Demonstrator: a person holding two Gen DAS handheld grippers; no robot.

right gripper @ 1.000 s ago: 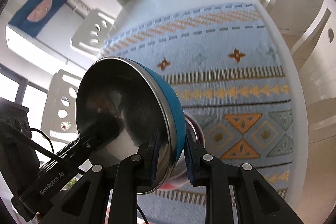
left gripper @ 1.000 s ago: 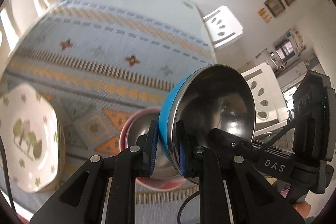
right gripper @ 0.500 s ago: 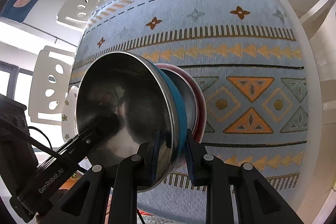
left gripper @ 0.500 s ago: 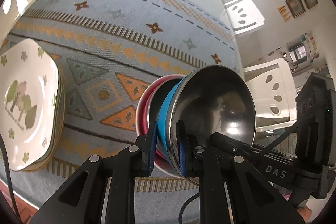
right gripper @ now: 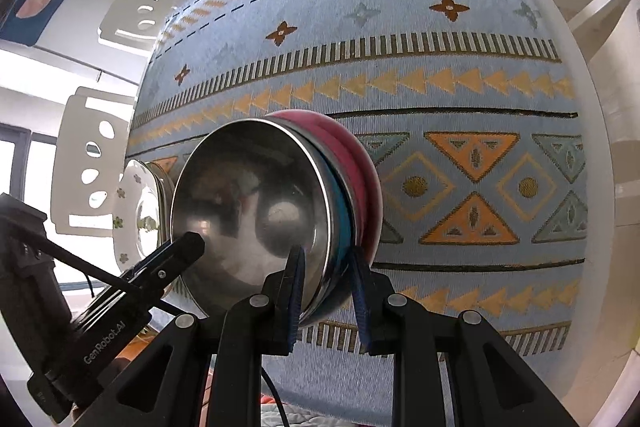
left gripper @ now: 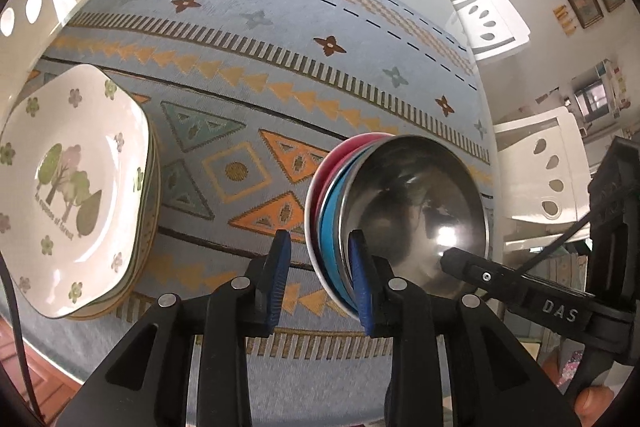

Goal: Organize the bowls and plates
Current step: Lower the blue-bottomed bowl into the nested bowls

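Blue-sided steel bowl (left gripper: pixel 412 211) now sits nested in the pink bowl (left gripper: pixel 320 183) on the patterned counter (left gripper: pixel 248 67). Left gripper (left gripper: pixel 320 267) and right gripper (right gripper: pixel 326 275) fingers have spread apart, straddling its rim. Stacked floral plates (left gripper: pixel 68 183) lie well apart.

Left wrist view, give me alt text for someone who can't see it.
A blue bowl with a shiny steel inside sits nested in a red bowl on a patterned tablecloth, with the left gripper open around both rims. The right gripper reaches in from the right, and a stack of floral plates lies to the left.
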